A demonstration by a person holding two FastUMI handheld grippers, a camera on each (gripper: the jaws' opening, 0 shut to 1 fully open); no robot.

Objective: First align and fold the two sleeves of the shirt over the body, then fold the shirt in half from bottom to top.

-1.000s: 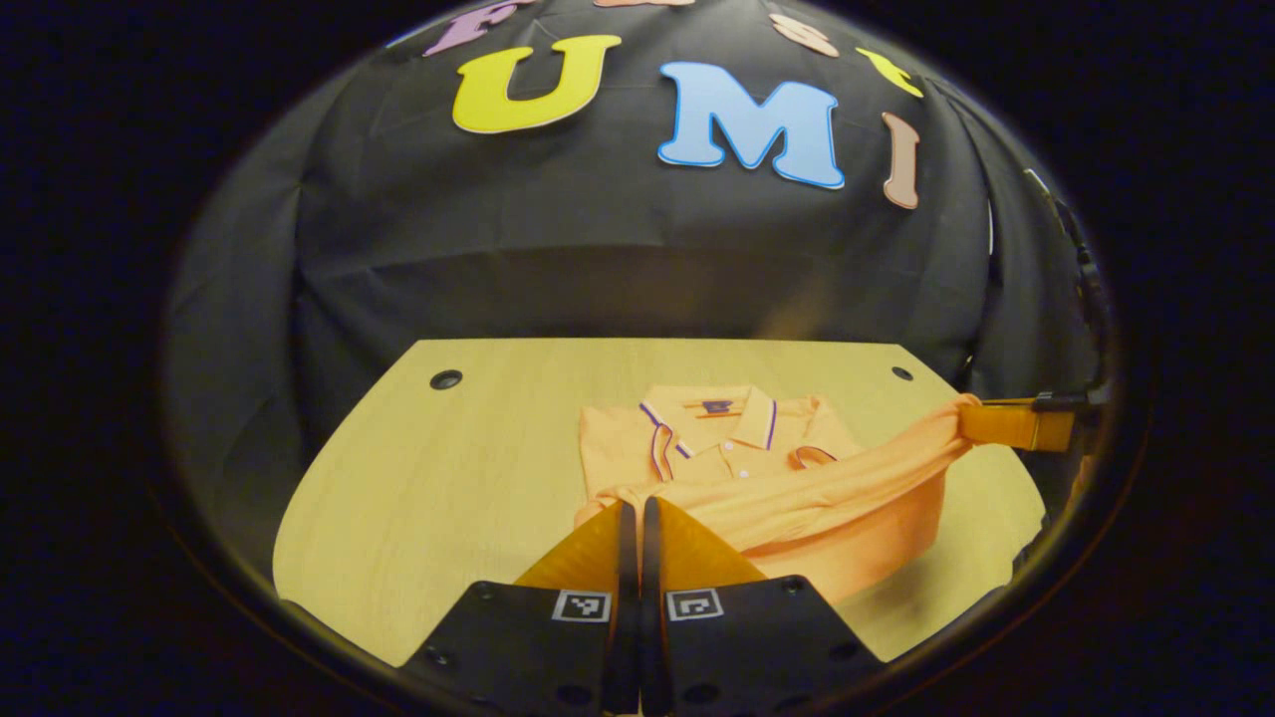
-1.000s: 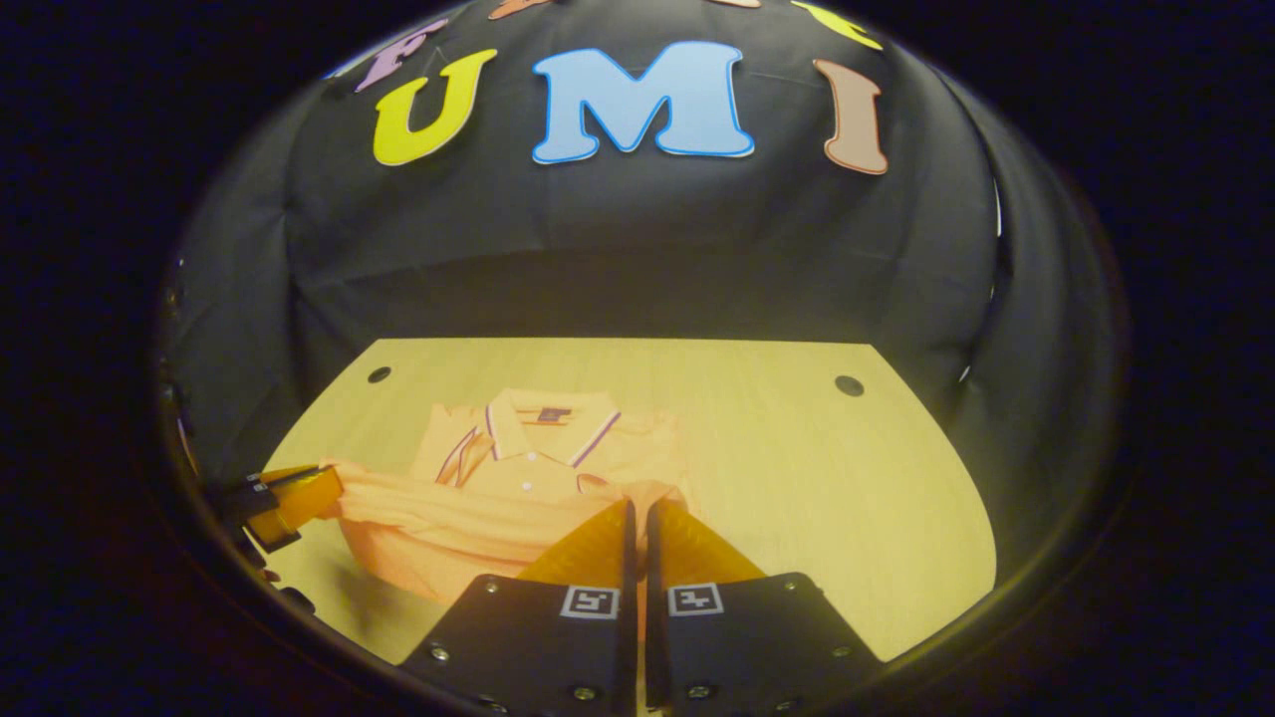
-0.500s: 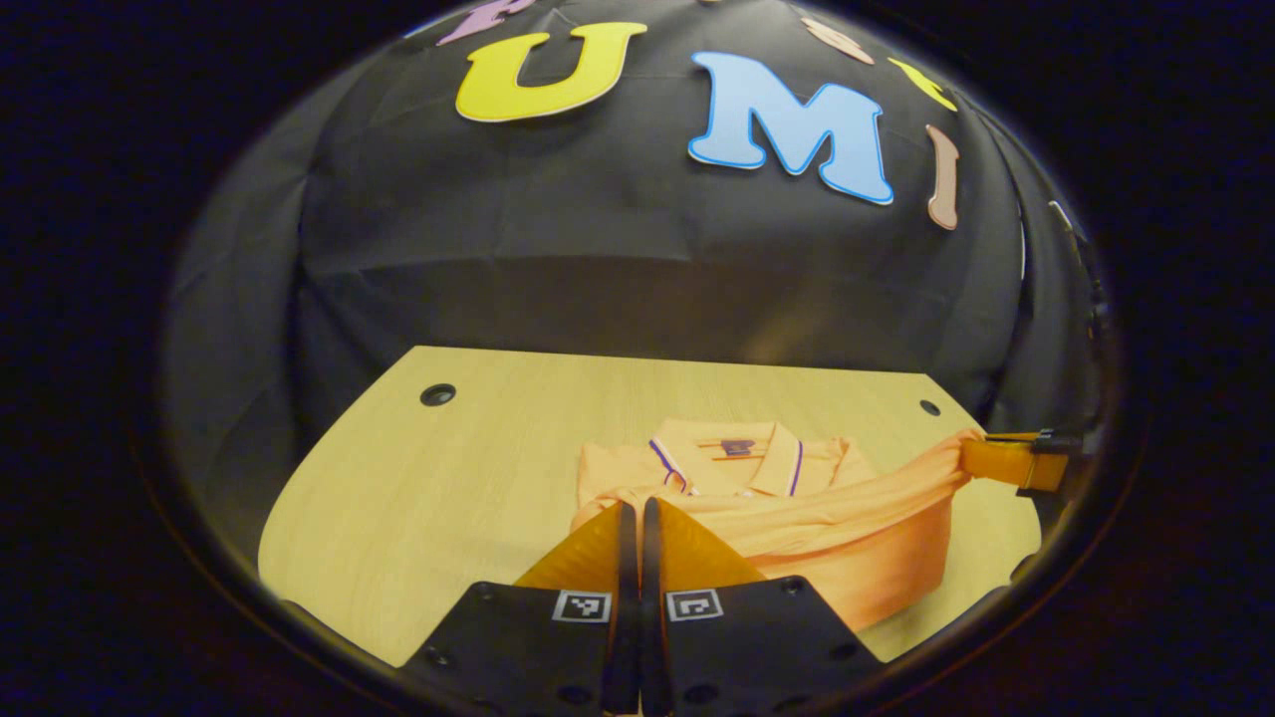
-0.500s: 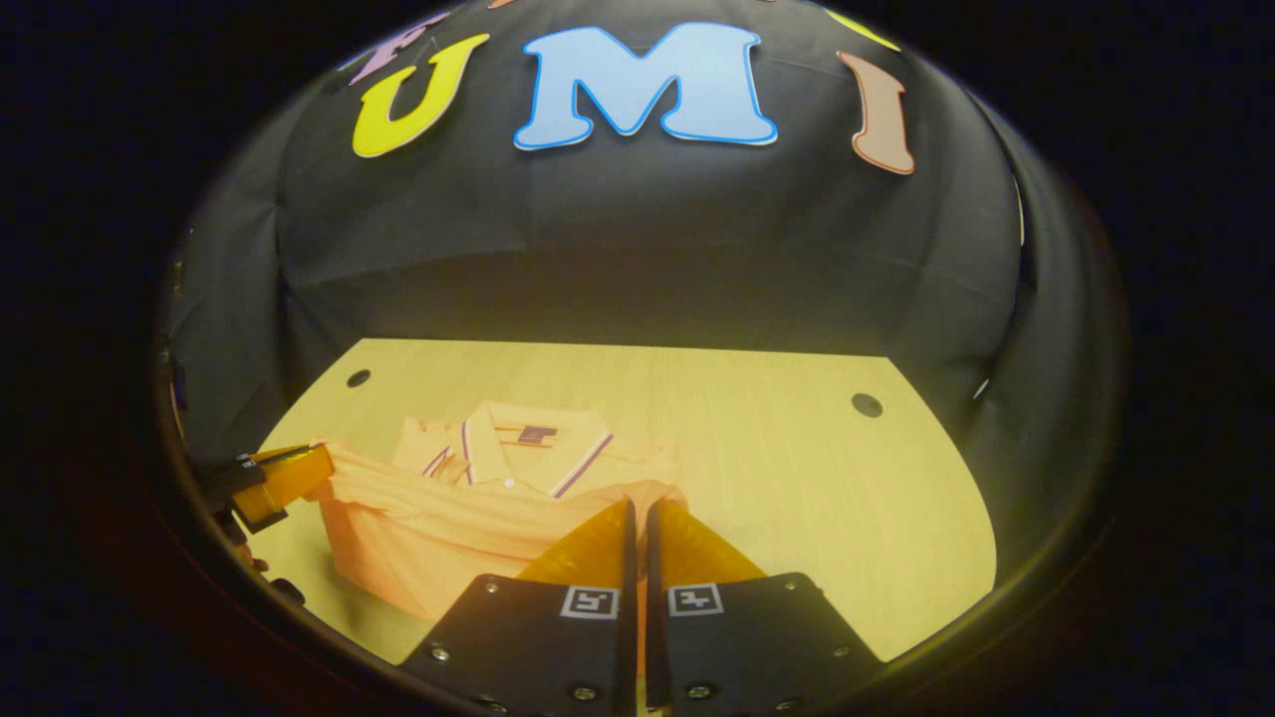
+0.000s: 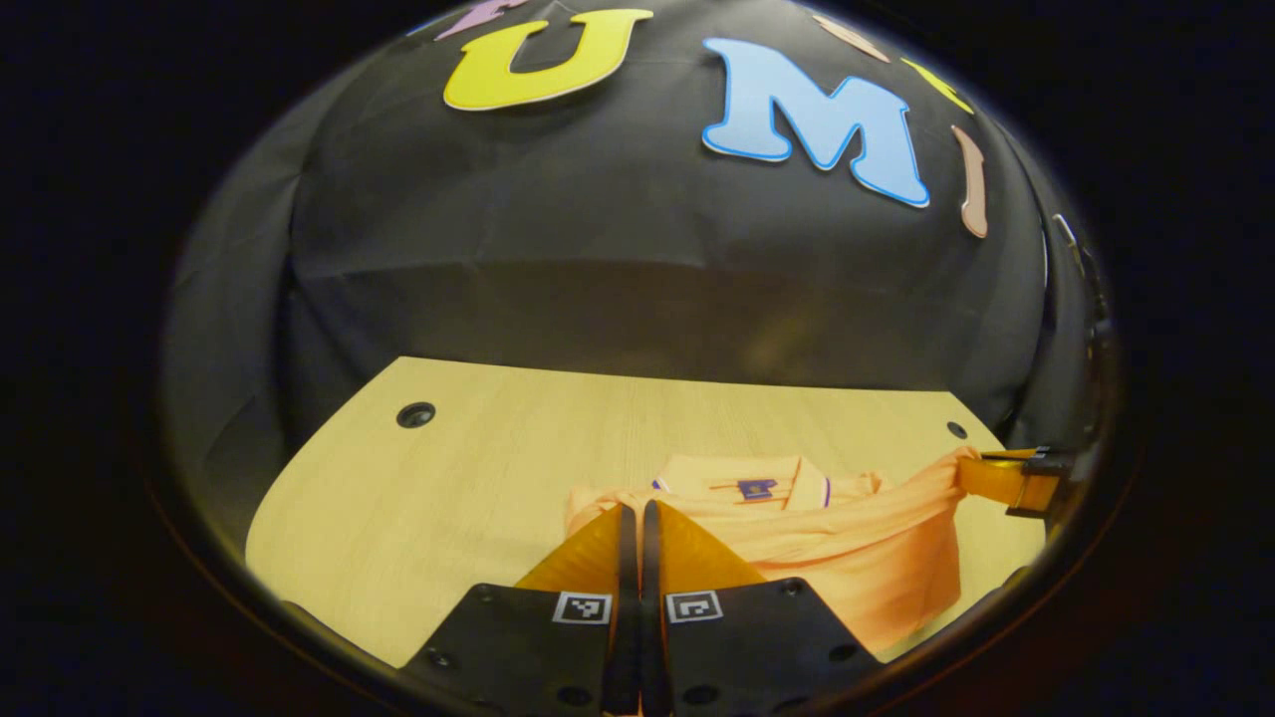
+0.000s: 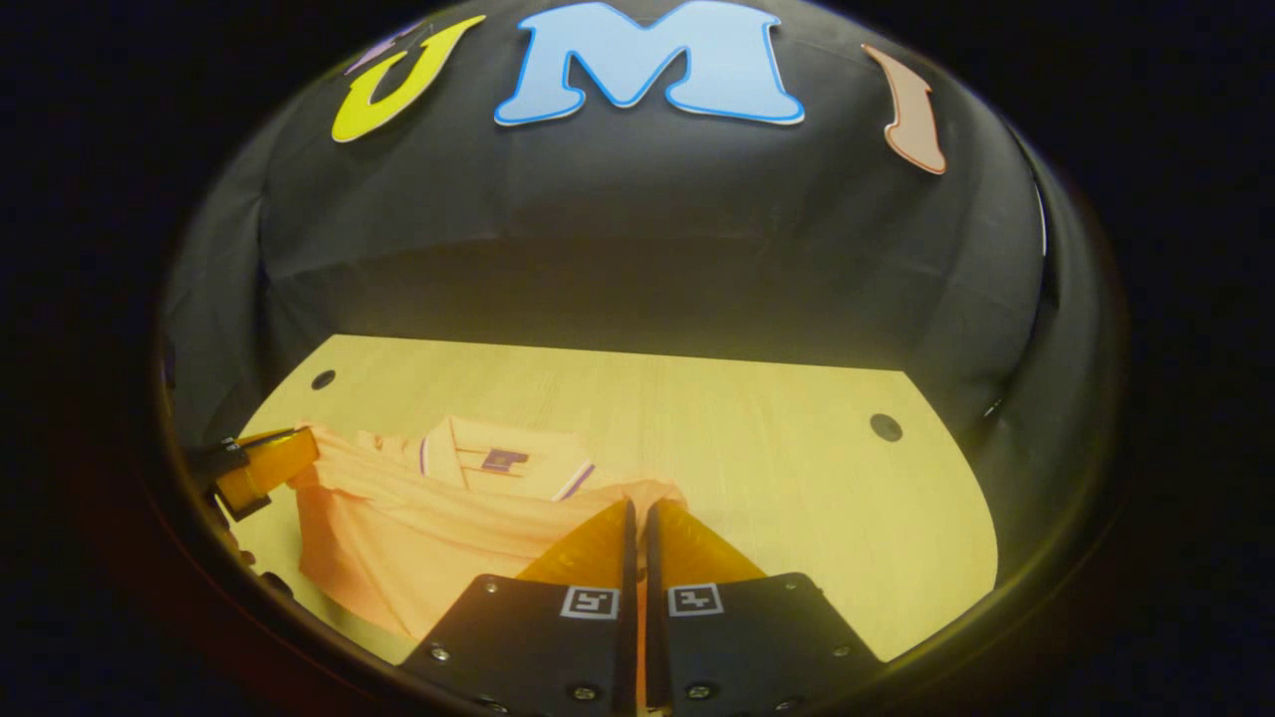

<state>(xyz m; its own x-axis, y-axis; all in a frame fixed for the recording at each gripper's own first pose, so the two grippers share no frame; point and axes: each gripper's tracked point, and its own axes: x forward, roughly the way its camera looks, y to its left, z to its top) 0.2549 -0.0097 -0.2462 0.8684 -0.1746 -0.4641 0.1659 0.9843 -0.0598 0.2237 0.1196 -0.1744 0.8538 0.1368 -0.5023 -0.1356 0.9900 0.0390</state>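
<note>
**Both grippers pinching the shirt hem, collar pointing away from me**

So I'm holding the orange polo shirt (image 5: 847,543) up off the wooden table (image 5: 448,478) by its bottom edge, one corner in each gripper. In the left gripper view my left gripper (image 5: 632,518) is squeezed closed with the fabric caught between its fingers, and in the right gripper view my right gripper (image 6: 637,518) is doing the same thing on the other corner, fingers pressed together on the cloth.

The shirt's long axis is running near to far: the collar (image 6: 503,463) is lying at the far end on the table, and the hem is the near end, stretching left to right between my two grippers like a sagging band. The lifted part is draping down in front.

That raised hem is hiding most of the body, so I'm only seeing the collar and a bit of the shoulders behind it. I can't make out the sleeves. The other gripper is getting cut off at the edge of each view.
</note>
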